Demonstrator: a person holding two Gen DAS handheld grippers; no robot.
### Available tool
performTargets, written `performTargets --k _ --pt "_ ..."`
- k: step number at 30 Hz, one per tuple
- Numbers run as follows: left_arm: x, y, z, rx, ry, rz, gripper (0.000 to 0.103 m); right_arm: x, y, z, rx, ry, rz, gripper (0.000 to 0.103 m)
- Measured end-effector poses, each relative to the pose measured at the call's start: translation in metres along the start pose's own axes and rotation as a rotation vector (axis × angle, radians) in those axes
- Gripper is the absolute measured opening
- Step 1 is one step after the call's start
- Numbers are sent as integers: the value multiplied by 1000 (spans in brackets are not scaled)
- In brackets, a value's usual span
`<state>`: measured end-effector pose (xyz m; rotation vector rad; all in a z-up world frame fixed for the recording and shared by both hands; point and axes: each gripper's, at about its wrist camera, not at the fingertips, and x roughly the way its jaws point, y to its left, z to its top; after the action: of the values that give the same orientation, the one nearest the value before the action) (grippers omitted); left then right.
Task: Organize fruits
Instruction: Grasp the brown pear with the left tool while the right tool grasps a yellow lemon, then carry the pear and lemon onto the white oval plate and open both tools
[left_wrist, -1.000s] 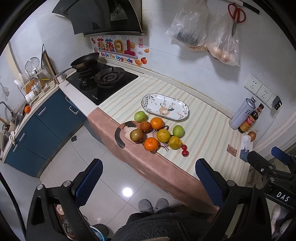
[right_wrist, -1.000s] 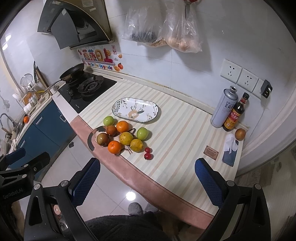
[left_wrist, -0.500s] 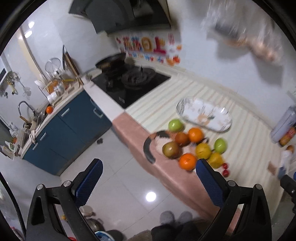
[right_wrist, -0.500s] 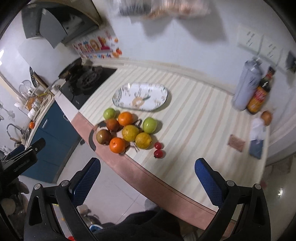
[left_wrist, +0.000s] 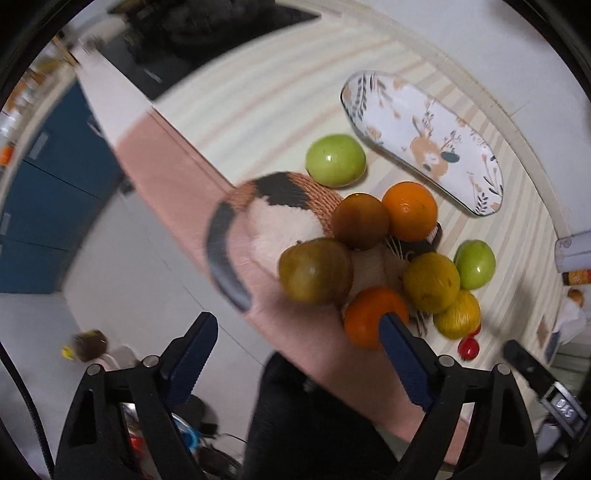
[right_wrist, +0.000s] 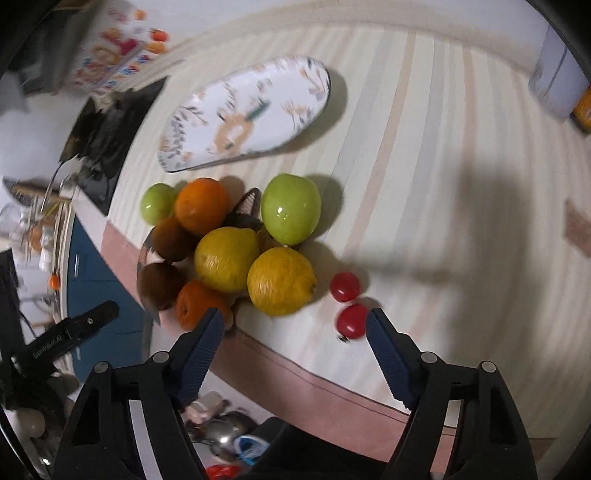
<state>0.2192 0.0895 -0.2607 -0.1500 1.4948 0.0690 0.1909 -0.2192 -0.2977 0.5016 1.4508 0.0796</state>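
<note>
A pile of fruit lies on a woven cat-shaped mat (left_wrist: 280, 192) at the counter's front edge. It holds two oranges (left_wrist: 409, 210) (right_wrist: 201, 205), brownish fruits (left_wrist: 316, 271), two yellow lemons (right_wrist: 282, 280) (right_wrist: 226, 258) and green apples (left_wrist: 335, 160) (right_wrist: 291, 209). Two small red tomatoes (right_wrist: 345, 286) (right_wrist: 351, 320) lie beside the pile. An empty oval floral plate (left_wrist: 424, 142) (right_wrist: 245, 110) sits behind. My left gripper (left_wrist: 297, 334) is open, just in front of the pile. My right gripper (right_wrist: 295, 326) is open, above the counter edge in front of the lemon and tomatoes.
A black stove (right_wrist: 107, 125) lies to the left of the plate. A spray can (right_wrist: 554, 81) and a sauce bottle (right_wrist: 583, 107) stand at the far right by the wall. Blue cabinets (left_wrist: 44, 192) and floor lie below the counter edge.
Both grippers have moved down and forward, much closer to the fruit pile. The fruit and plate have not moved. Both stay open.
</note>
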Motion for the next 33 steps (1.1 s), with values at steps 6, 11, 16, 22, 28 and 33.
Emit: performTargets --k 6,11,16,22,28,33 --pt "53 2 36 7 141 -122 89 47 15 15 28 74 -64 74" --pt "72 -8 46 60 197 -167 77 65 24 19 26 96 -82 65" --pt "78 -12 46 96 195 -150 64 65 31 22 18 98 -105 63" --pt "77 -7 43 117 181 -167 64 68 37 26 -23 107 -118 61" --pt "73 -23 31 130 154 -112 63 65 36 26 -51 113 -108 60" --pt "62 -33 26 158 132 -86 63 56 29 24 -51 104 -104 60"
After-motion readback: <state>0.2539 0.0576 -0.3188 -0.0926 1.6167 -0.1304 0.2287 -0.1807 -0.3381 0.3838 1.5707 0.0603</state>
